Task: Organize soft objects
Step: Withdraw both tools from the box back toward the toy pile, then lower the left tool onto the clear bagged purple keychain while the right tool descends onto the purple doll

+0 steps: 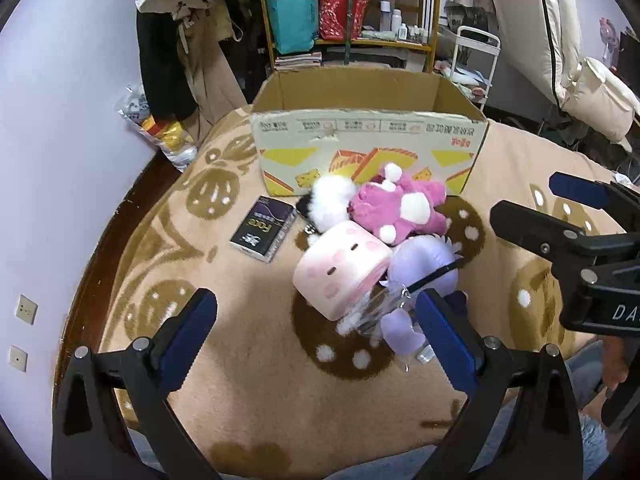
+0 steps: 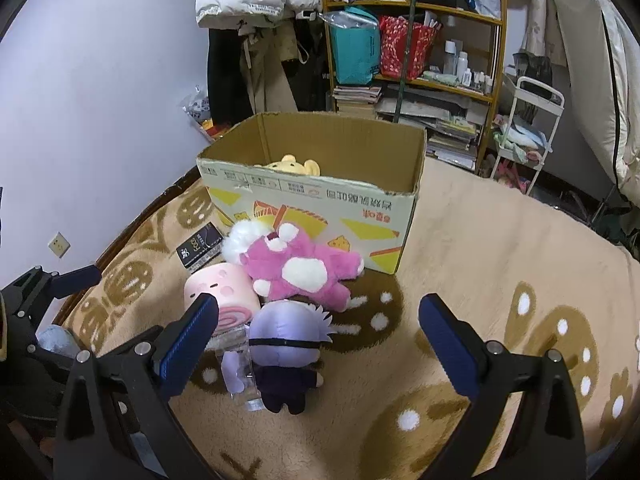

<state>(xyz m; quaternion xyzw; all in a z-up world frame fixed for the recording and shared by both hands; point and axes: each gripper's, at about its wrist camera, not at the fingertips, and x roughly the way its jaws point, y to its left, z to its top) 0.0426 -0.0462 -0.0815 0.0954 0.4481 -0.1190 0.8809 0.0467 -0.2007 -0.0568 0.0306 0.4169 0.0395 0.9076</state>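
Observation:
An open cardboard box (image 1: 372, 152) (image 2: 312, 204) stands on a beige blanket, with a yellow plush (image 2: 294, 166) inside. In front of it lie a pink-and-white plush (image 1: 404, 206) (image 2: 300, 270), a white fluffy plush (image 1: 330, 202) (image 2: 244, 238), a pink roll-cake plush (image 1: 340, 270) (image 2: 224, 294) and a lavender-haired doll (image 1: 420, 276) (image 2: 286, 340) with a clear plastic piece (image 2: 240, 368). My left gripper (image 1: 316, 332) is open just before the roll-cake plush. My right gripper (image 2: 318, 334) is open, hovering near the doll; it also shows at right (image 1: 560, 216).
A dark tissue pack (image 1: 262, 228) (image 2: 200, 250) lies left of the plush pile. Behind the box are a cluttered wooden shelf (image 2: 416, 40), hanging coats (image 1: 188, 40) and a white cart (image 2: 528, 136). The blanket (image 2: 500, 260) spreads bare to the right. A wall runs along the left.

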